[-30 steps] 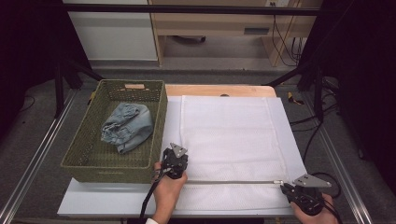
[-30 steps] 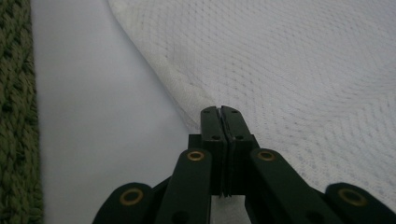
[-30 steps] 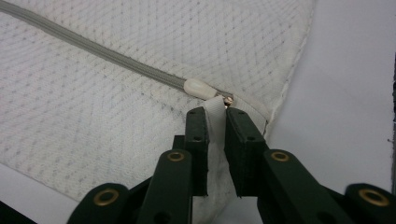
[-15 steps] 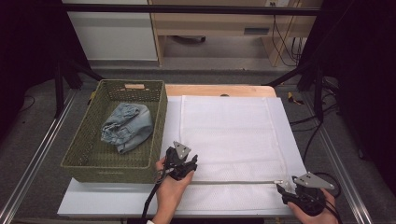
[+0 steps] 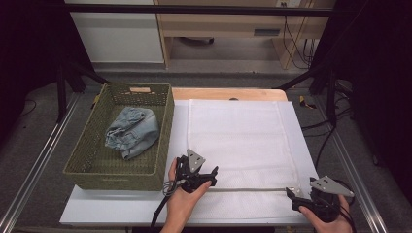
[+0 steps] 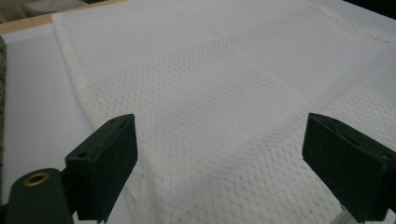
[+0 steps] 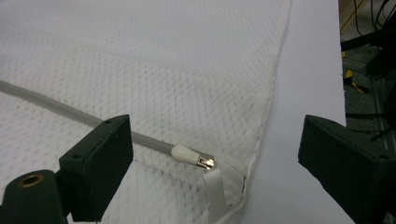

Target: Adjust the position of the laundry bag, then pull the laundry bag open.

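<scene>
1. White mesh bag (image 5: 240,145) lies flat on the table (image 5: 107,211), beside a basket (image 5: 90,167).
2. Left gripper (image 5: 206,175), jaws just opened wide, holds nothing above the bag's near-left edge.
3. Right gripper (image 5: 293,193), jaws likewise just opened, straddles the zipper pull (image 7: 192,157), apart from it.

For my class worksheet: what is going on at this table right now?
A person works on a white mesh laundry bag lying flat on the table. Both grippers have just been opening with nothing between them: the left gripper hovers over the bag's near edge, the right gripper by the zipper pull. A crumpled denim garment lies in the green woven basket.
</scene>
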Motion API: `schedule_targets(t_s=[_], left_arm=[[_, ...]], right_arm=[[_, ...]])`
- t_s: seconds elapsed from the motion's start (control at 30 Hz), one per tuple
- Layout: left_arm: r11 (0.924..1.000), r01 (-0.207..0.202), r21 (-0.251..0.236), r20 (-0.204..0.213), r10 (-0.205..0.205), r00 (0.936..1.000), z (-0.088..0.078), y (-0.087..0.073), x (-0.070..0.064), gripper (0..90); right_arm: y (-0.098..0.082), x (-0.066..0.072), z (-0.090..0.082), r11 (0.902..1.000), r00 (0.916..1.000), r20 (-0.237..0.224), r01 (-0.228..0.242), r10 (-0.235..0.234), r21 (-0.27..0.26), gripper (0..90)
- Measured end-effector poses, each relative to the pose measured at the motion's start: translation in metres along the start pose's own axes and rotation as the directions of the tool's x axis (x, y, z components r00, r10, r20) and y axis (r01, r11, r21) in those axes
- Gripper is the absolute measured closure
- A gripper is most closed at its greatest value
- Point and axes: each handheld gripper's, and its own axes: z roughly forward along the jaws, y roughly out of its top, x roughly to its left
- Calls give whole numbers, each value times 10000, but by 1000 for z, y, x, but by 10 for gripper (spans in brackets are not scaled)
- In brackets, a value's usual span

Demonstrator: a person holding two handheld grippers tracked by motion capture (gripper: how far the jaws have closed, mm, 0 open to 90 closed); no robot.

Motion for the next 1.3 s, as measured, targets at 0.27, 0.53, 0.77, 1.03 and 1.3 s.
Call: schedule_targets(t_s=[0.27, 0.53, 0.77, 1.03, 1.3], left_arm=[[9995, 49, -315, 397, -37, 9992, -3, 1, 3, 50], [9986, -46, -529, 745, 85, 9972, -10, -1, 1, 50], [9945, -592, -869, 1486, 717, 9863, -15, -19, -3, 40], [9918, -1034, -756, 1796, 1155, 9769, -25, -33, -8, 35], [9927, -978, -708, 2005, 1102, 9735, -33, -38, -9, 36]], right_arm=[[6, -6, 1, 9993, 9998, -180, -41, 34, -375, 62], [18, -18, 13, 9987, 9992, -384, 104, -123, -504, 135], [9, -27, 14, 9995, 9991, -411, -42, 29, -303, 158], [2, -33, 16, 9997, 9976, -653, -227, 219, -127, 137], [-3, -38, 12, 9986, 9963, -742, -448, 427, -264, 200]])
